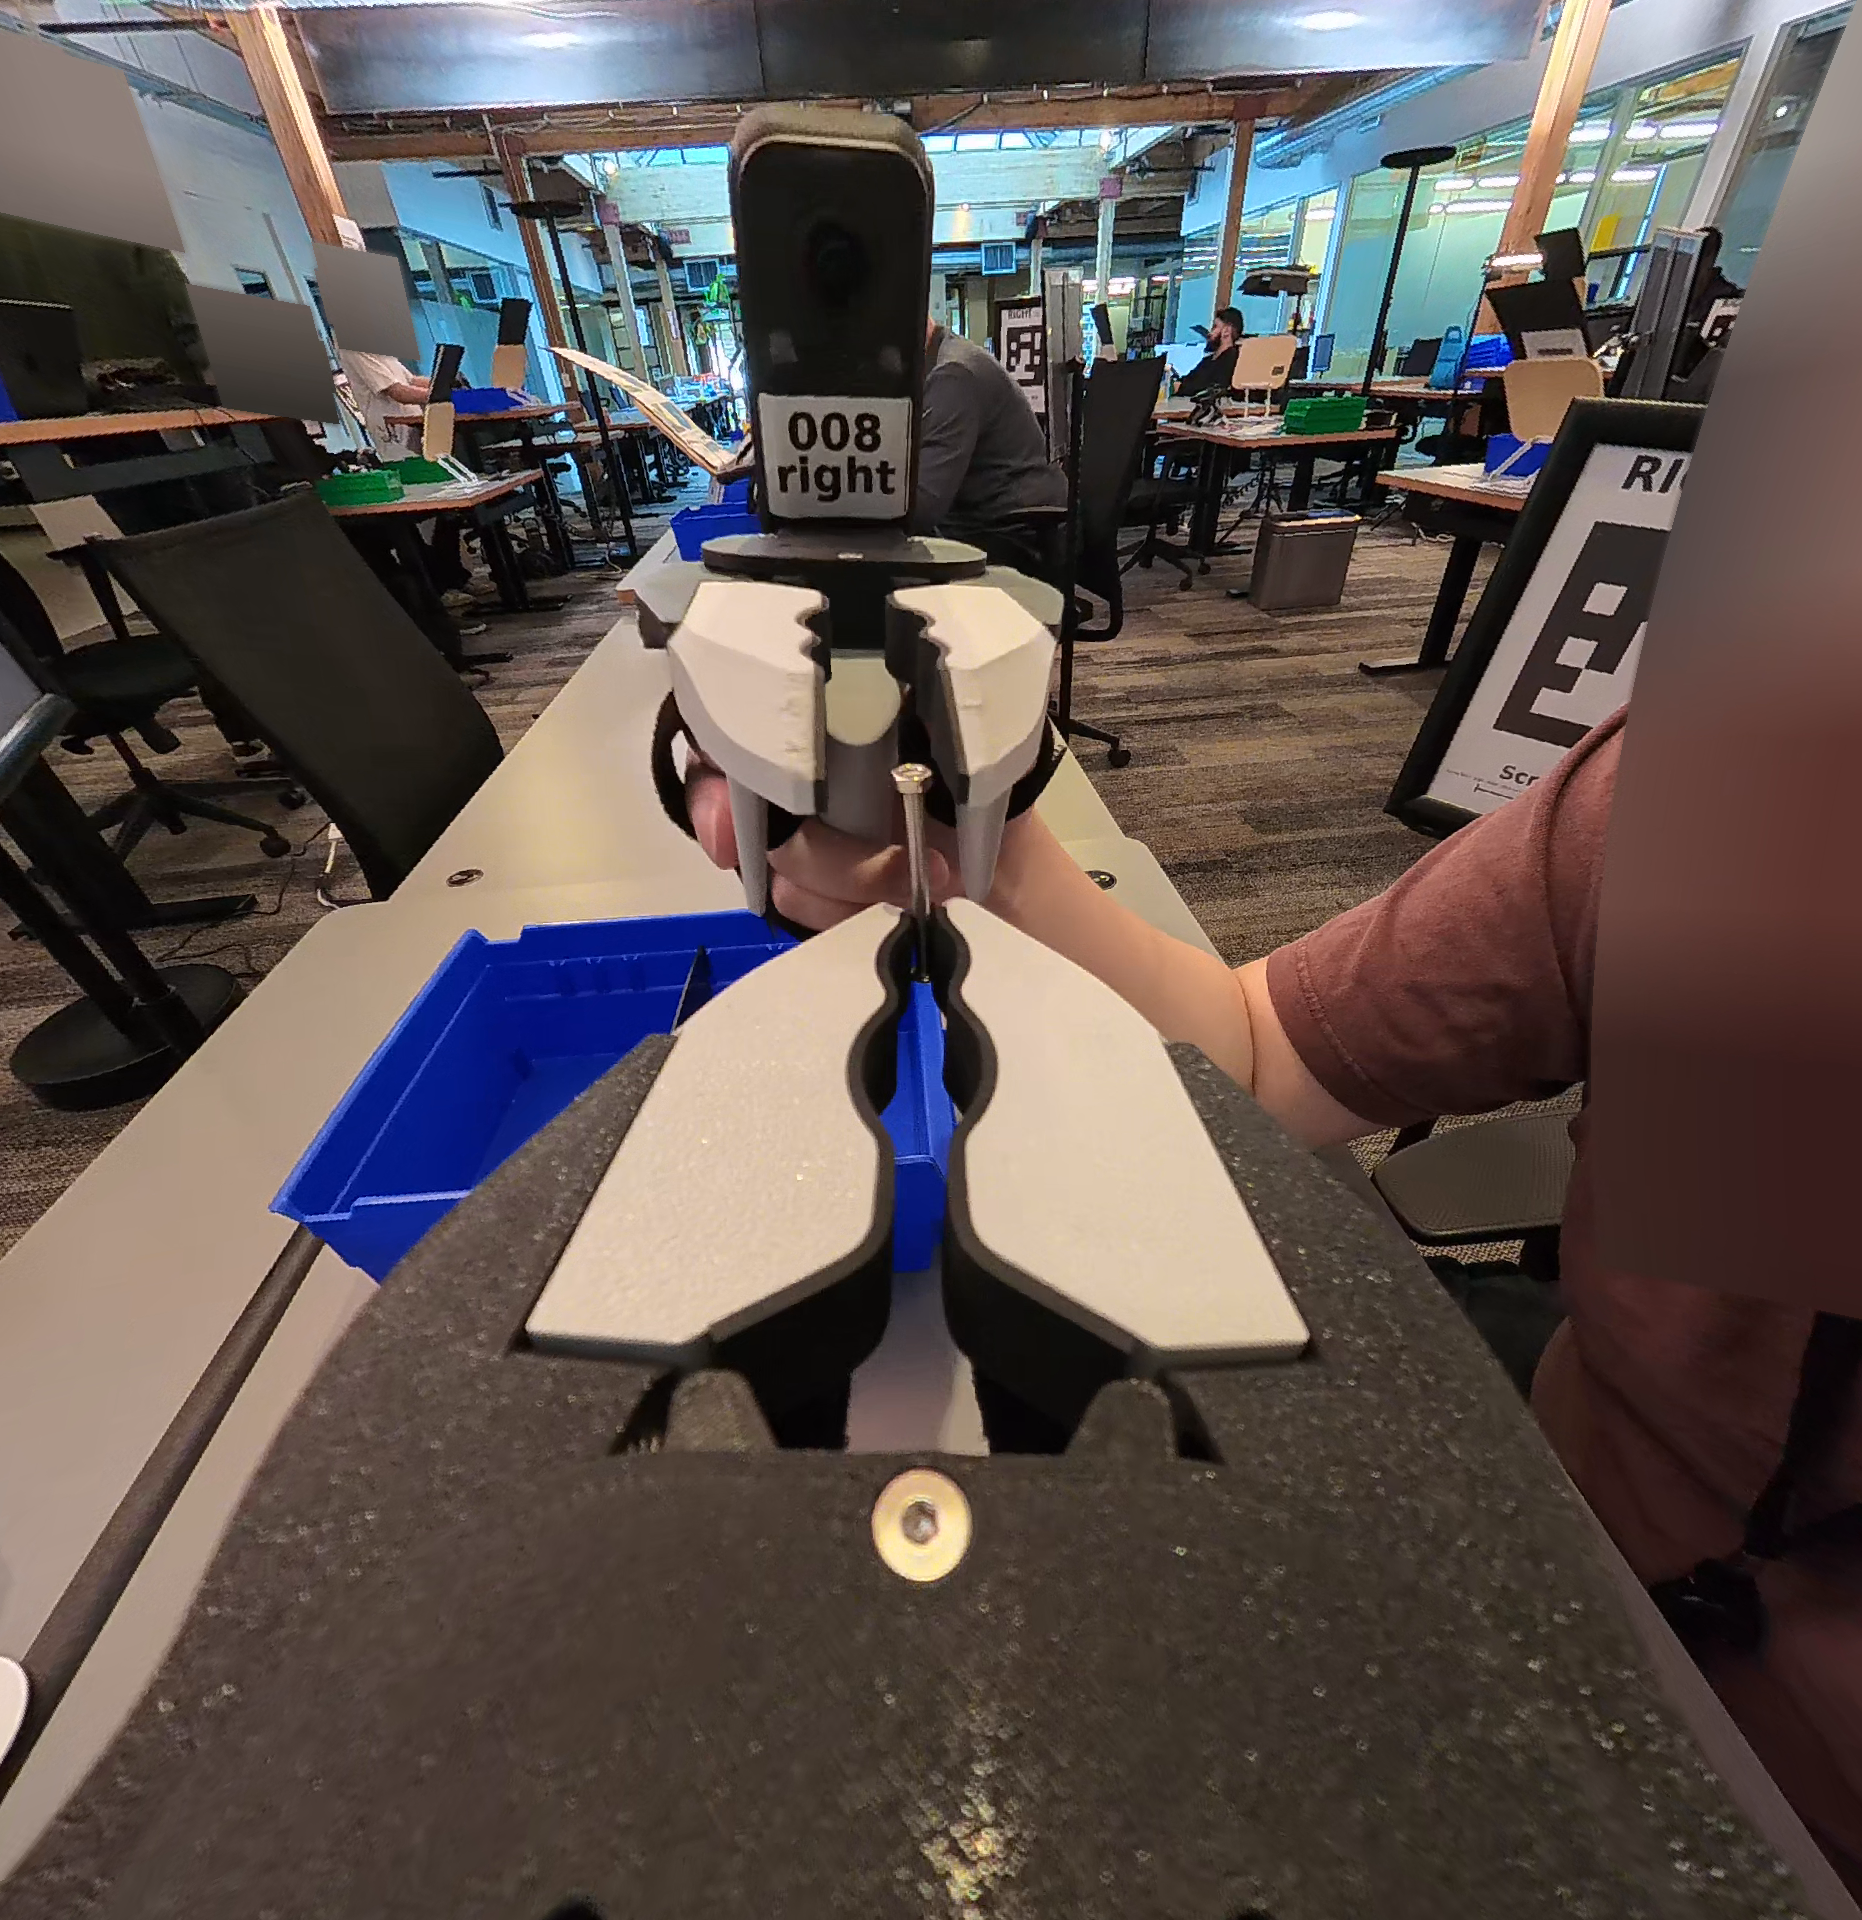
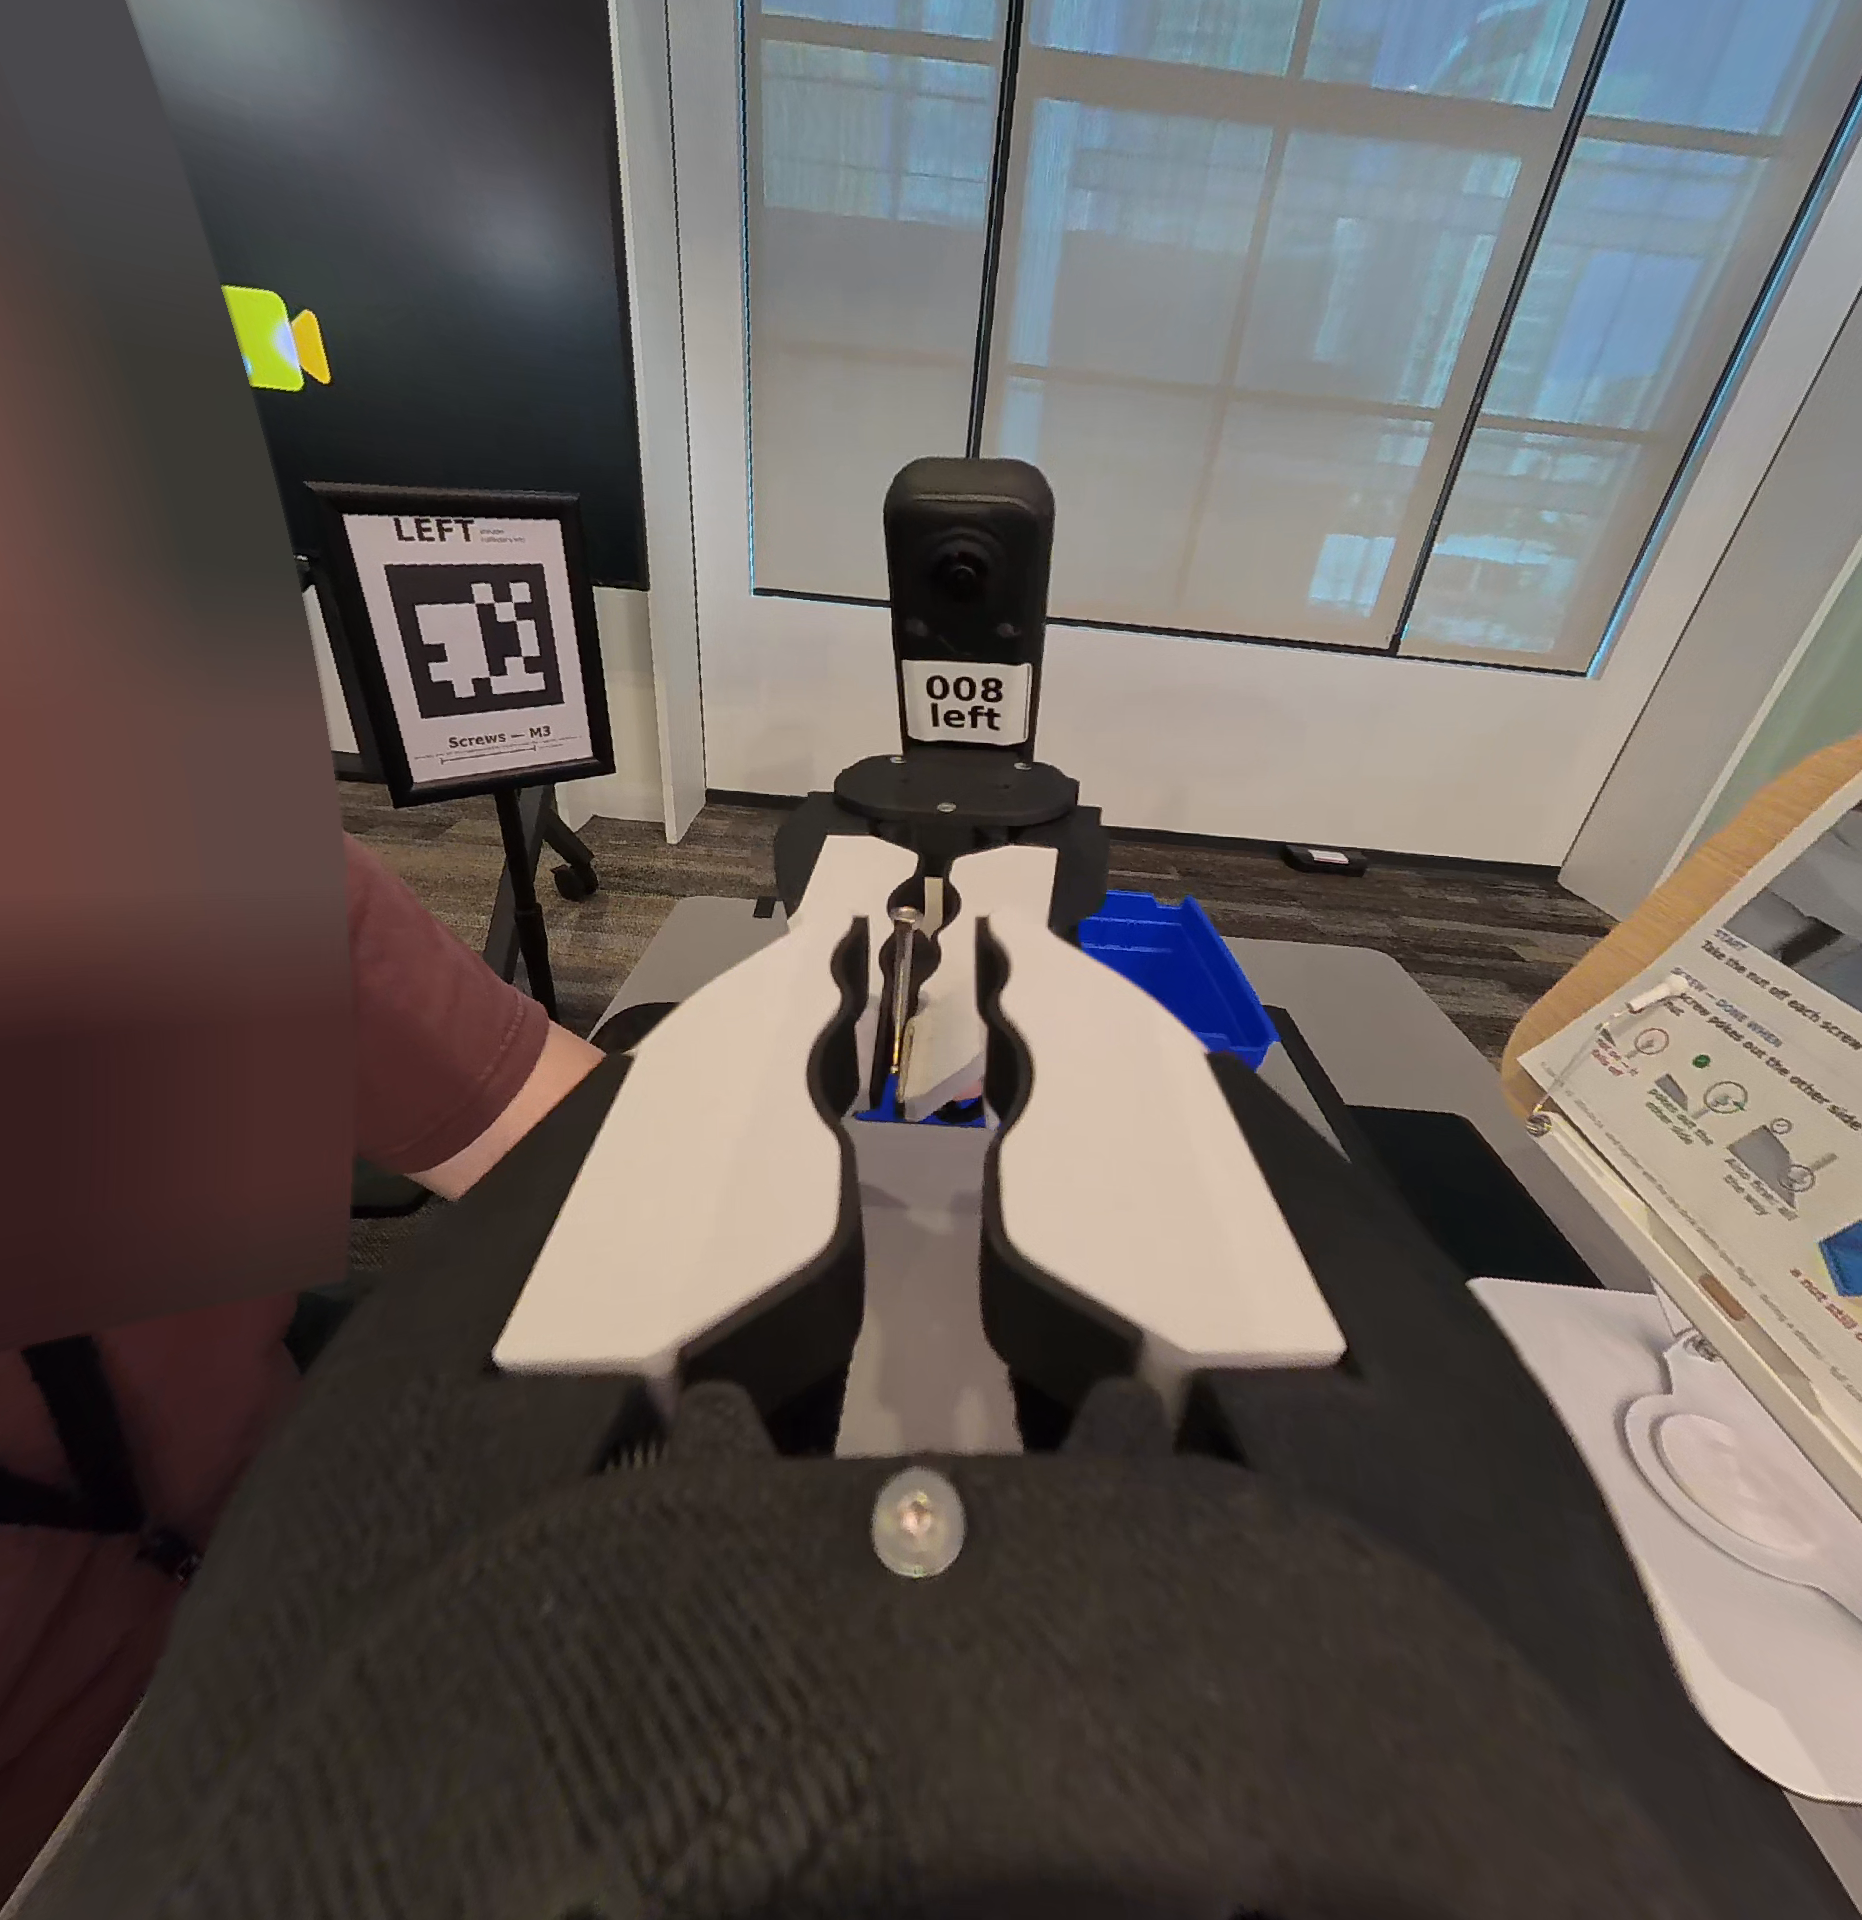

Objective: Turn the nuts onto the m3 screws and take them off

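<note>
My left gripper (image 1: pixel 922 923) is shut on the lower end of a thin silver M3 screw (image 1: pixel 914 831), which stands upright with its head at the top. No nut shows on the bare shaft. My right gripper (image 1: pixel 867 875) faces it, open, with a finger hanging on each side of the screw and touching nothing. In the right wrist view the screw (image 2: pixel 901 982) stands between the spread fingertips of my right gripper (image 2: pixel 916 925). The left gripper (image 2: pixel 932 1070) holds it from the far side.
An open blue bin (image 1: pixel 470 1070) sits on the grey table (image 1: pixel 553 769) below both grippers; it also shows in the right wrist view (image 2: pixel 1176 966). An instruction sheet on a stand (image 2: pixel 1737 1091) is at the right. Framed marker signs (image 2: pixel 470 644) and office chairs (image 1: pixel 303 665) stand around the table. The grippers are tip to tip, or close to it.
</note>
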`<state>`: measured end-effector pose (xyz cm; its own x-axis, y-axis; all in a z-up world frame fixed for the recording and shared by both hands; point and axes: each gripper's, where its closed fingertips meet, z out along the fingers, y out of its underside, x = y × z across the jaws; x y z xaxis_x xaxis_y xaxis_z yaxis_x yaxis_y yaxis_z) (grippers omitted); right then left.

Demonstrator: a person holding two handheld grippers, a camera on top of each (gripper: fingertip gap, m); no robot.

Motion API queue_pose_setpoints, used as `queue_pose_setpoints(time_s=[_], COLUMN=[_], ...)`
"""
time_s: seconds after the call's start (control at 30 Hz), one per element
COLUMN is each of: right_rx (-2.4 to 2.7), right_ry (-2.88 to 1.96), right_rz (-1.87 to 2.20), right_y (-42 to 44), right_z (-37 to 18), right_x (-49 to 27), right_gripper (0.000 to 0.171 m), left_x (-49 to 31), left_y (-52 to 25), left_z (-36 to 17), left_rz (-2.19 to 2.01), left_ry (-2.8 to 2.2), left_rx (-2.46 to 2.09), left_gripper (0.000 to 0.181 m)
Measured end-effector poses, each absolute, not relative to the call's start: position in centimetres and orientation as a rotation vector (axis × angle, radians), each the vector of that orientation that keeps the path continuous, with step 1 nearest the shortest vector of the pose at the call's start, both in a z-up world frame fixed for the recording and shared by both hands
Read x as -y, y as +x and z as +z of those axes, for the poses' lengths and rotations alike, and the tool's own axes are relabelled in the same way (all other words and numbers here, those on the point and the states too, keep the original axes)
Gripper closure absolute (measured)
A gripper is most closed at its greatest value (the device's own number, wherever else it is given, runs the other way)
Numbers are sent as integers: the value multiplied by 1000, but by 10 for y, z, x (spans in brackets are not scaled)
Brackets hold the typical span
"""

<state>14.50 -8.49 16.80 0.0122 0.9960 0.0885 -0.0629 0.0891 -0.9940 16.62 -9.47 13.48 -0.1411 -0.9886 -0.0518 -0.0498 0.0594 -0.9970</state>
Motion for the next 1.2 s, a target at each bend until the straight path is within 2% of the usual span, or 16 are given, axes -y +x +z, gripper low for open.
queue_pose_setpoints(time_s=[0.57, 0.93, 1.2], right_rx=[1251, 1486, 1546], right_ry=[-1041, -580, -403], right_rz=[1263, 1818, 1979], right_y=[146, 162, 168], right_z=[167, 168, 164], right_x=[94, 154, 171], right_gripper=[166, 166, 166], left_x=[102, 168, 187], left_y=[168, 176, 174], left_z=[135, 136, 135], left_rz=[-1277, -1747, -2020], left_ry=[-1110, -882, -790], left_rx=[-1415, -1635, -1696], left_gripper=[178, 178, 178])
